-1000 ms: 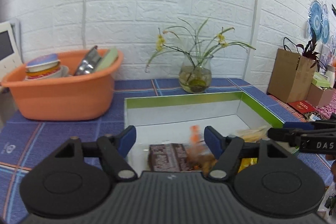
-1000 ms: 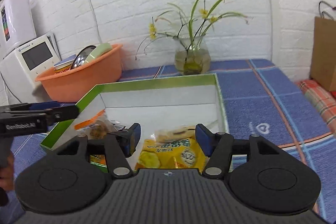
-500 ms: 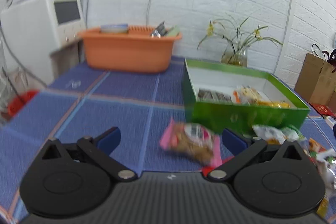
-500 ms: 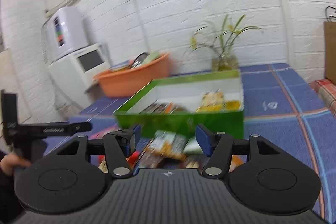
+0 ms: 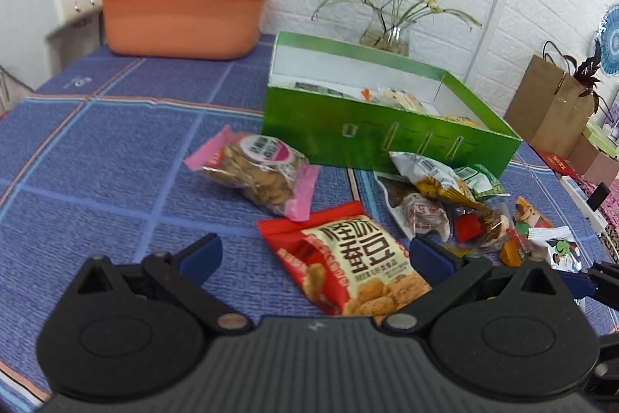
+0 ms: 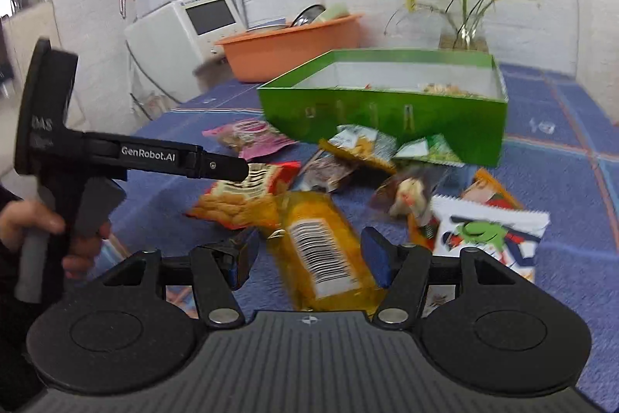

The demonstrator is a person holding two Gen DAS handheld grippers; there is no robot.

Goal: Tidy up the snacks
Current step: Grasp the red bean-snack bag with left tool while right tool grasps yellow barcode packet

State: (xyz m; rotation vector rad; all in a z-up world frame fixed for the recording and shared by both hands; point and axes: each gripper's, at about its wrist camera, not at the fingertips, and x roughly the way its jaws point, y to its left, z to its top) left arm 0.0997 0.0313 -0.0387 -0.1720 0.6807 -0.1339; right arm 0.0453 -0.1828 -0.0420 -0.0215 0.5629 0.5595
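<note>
In the left wrist view my left gripper [image 5: 315,256] stands wide open just above the blue cloth. A red snack bag [image 5: 348,266] lies flat between its fingers, and neither pad presses on it. A pink bag of nuts [image 5: 255,173] lies just beyond, in front of the green box [image 5: 387,138], which holds several snacks. In the right wrist view my right gripper [image 6: 309,254] is open over a yellow packet [image 6: 325,250] with a barcode, which lies on the cloth. The left gripper [image 6: 232,169], held by a hand [image 6: 38,223], hovers over the red bag [image 6: 240,196].
A heap of small snack packets [image 5: 445,204] lies right of the red bag, with a white and green packet [image 6: 487,231] nearest. An orange basin [image 5: 185,22] and a flower vase [image 5: 387,33] stand behind the box. A white appliance [image 6: 182,26] is at the left, a paper bag [image 5: 549,107] at the right.
Both grippers have drawn back from above the open box to the loose snacks in front of it and now sit lower. The left jaws have widened, and the blurred orange snack is gone from them.
</note>
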